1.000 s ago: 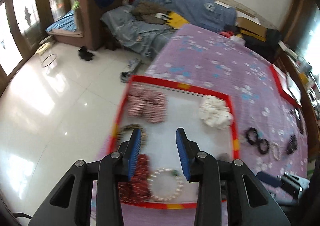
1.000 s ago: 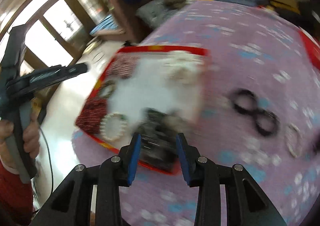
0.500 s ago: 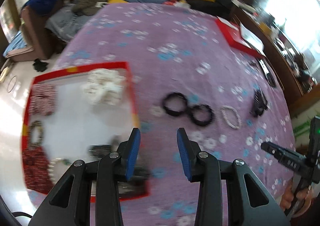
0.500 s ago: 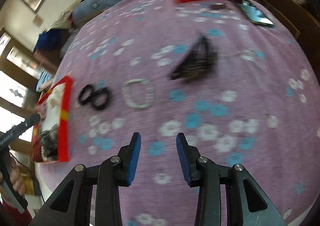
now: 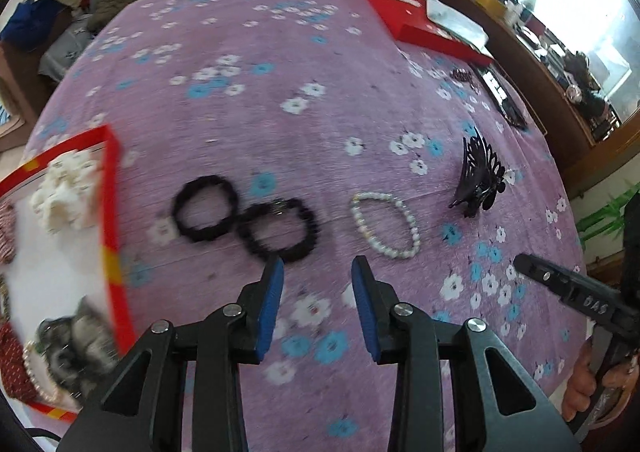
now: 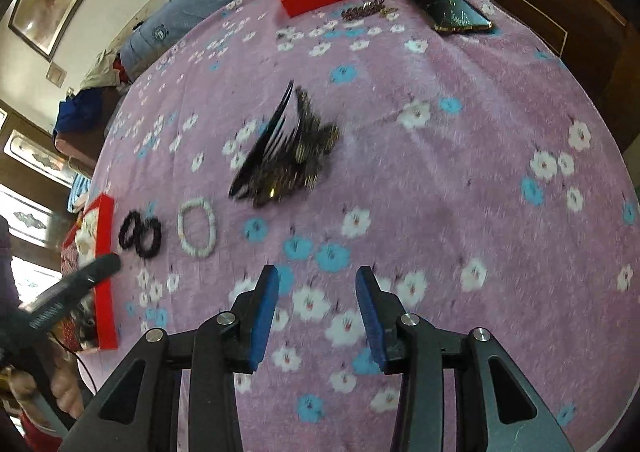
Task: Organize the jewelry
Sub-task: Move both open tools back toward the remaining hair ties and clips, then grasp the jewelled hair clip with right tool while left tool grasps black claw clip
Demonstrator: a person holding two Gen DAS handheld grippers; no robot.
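Bedspread (image 5: 328,100), purple with white and blue flowers, fills both views beneath us. At 9 o'clock in the left view sits our red-rimmed tray (image 5: 110,212), already holding jewelry. Both hands tilt steeply downward. Our left gripper (image 5: 316,284) has just been closing slightly, nothing between its blue pads, just below two black bracelets (image 5: 248,216) and a pearl bracelet (image 5: 386,224). Our right gripper (image 6: 316,292) has just been opening, empty, with the black hair claw (image 6: 284,156) at 12 o'clock beyond it.
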